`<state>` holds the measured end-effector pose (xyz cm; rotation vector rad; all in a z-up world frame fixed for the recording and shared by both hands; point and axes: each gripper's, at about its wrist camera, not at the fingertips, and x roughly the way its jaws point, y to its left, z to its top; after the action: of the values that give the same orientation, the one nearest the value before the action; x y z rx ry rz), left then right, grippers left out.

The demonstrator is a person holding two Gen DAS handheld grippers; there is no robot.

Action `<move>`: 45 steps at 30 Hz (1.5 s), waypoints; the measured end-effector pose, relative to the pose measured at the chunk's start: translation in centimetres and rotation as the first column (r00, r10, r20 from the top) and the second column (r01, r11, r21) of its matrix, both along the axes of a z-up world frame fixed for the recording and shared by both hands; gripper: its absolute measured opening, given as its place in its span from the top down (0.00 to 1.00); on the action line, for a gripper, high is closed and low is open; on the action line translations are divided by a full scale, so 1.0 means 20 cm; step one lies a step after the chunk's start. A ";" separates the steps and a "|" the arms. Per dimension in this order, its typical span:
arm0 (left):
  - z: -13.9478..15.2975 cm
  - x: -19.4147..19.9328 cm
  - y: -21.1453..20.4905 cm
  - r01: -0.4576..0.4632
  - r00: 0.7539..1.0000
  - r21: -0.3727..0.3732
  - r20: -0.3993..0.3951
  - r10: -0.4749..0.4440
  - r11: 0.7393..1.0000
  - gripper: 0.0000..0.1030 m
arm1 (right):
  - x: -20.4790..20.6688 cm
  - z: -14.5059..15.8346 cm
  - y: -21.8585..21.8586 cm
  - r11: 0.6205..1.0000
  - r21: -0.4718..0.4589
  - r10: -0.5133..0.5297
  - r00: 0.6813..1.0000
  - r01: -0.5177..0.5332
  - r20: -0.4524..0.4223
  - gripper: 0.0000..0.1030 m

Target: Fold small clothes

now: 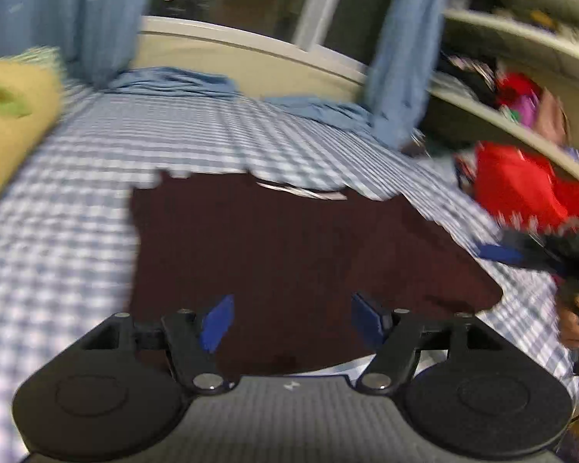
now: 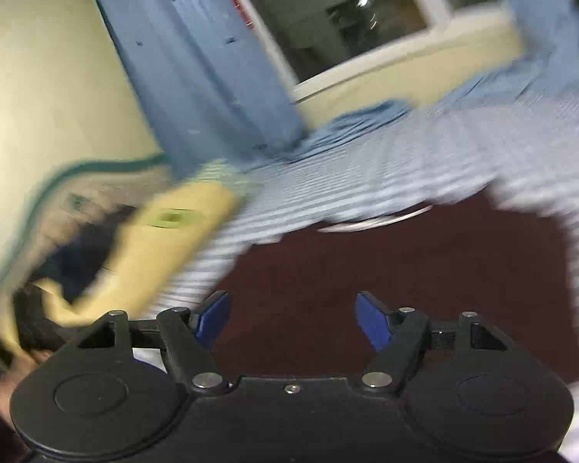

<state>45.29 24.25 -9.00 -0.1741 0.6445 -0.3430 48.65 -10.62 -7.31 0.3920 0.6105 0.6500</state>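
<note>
The dark maroon cloth garment (image 1: pixel 289 254) lies flat on the blue-checked bed sheet (image 1: pixel 77 200), ready for folding; left tool (image 1: pixel 291 320) and right tool (image 2: pixel 291 318) hover wide, empty.

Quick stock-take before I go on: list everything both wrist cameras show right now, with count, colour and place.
Garment: one, dark maroon, lying flat on the bed ahead of both tools.
Bedsheet: one, blue and white check, under the garment.
Pillow: one, yellow with a green patch, at the bed's left edge.
Curtains: two, blue, either side of the window.
Window: one, white frame, dark glass, behind the bed.
Shelves: cream, right of the bed, holding blurred items.
Red cloth: one, by the shelves.
Left tool: open, nothing between its pads.
Right tool: open, empty.
</note>
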 end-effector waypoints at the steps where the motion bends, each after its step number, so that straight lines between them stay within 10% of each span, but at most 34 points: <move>1: -0.04 0.04 -0.07 0.031 0.999 0.017 -0.011 -0.031 0.999 0.32 | 0.05 -0.04 0.10 0.999 0.044 0.020 1.000 -0.019 -0.022 0.28; 6: -0.26 0.16 -0.08 -0.022 0.991 0.143 -0.126 0.041 0.989 0.44 | 0.34 -0.27 0.48 0.960 0.257 0.172 0.962 -0.115 -0.211 0.28; 10: -0.31 0.12 0.10 -0.069 0.987 0.083 -0.136 0.079 0.994 0.68 | 0.41 -0.44 0.55 0.987 0.146 0.104 0.945 -0.061 -0.310 0.30; 12: -0.30 0.09 0.17 -0.086 0.986 0.081 -0.138 0.096 0.993 0.73 | 0.41 -0.48 0.47 0.995 0.089 0.068 0.952 -0.044 -0.297 0.64; 17: -0.28 0.05 0.21 -0.083 0.987 0.102 -0.127 0.096 0.991 0.75 | 0.31 -0.48 0.06 0.986 -0.008 -0.161 0.950 0.165 -0.267 0.66; 25: -0.27 -0.04 0.22 -0.127 0.985 0.135 -0.100 0.141 0.983 0.64 | 0.14 -0.46 -0.60 0.927 -0.082 -0.375 0.889 0.366 -0.264 0.97; 28: -0.22 -0.14 0.21 -0.147 0.984 0.205 -0.069 0.164 0.968 0.45 | 0.10 -0.41 -0.62 0.926 -0.136 -0.374 0.901 0.352 -0.219 0.81; 30: -0.17 -0.22 0.19 -0.157 0.985 0.264 -0.025 0.169 0.952 0.38 | 0.03 -0.34 -0.62 0.924 -0.146 -0.375 0.913 0.354 -0.158 0.51; 36: -0.09 -0.24 0.16 -0.170 0.984 0.262 -0.004 0.177 0.950 0.33 | -0.12 -0.20 -0.43 0.927 -0.284 -0.245 0.969 0.245 0.035 0.35; 45: -0.05 -0.22 0.17 -0.221 0.974 0.218 -0.002 0.227 0.951 0.24 | -0.16 -0.19 -0.34 0.931 -0.298 -0.215 0.977 0.209 0.014 0.28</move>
<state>40.96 27.60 -9.93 -0.0416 0.6768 -0.0499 45.52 -17.35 -11.01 0.1776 0.6628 0.3395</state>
